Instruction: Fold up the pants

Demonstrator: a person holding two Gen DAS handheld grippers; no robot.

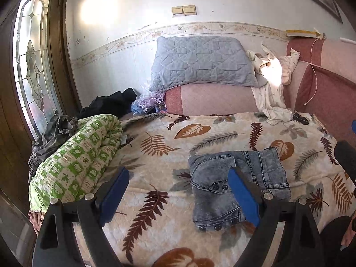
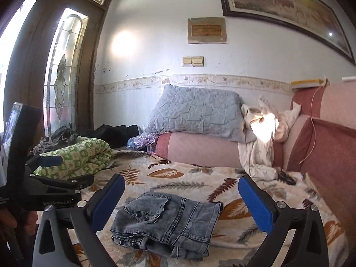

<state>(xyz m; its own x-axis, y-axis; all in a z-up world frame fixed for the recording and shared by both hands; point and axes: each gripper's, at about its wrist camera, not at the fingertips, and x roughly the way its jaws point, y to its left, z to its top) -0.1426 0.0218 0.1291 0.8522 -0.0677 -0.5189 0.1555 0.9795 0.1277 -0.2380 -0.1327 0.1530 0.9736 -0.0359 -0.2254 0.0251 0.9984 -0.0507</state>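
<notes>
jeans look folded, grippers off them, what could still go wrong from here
1. The folded jeans look loose: a flap on top curls up, so the bundle may spring open.
2. They rest on a soft leaf-print blanket, so any nudge could tip the layers.
3. Both the left gripper and right gripper hang open close above; a low sweep might snag an edge.

From my feed I see a leaf-print blanket (image 2: pixel 182 185) over the bed, a rolled green quilt (image 1: pixel 75 162) on its left, and a grey quilted pillow (image 1: pixel 200 63) against the wall.
</notes>
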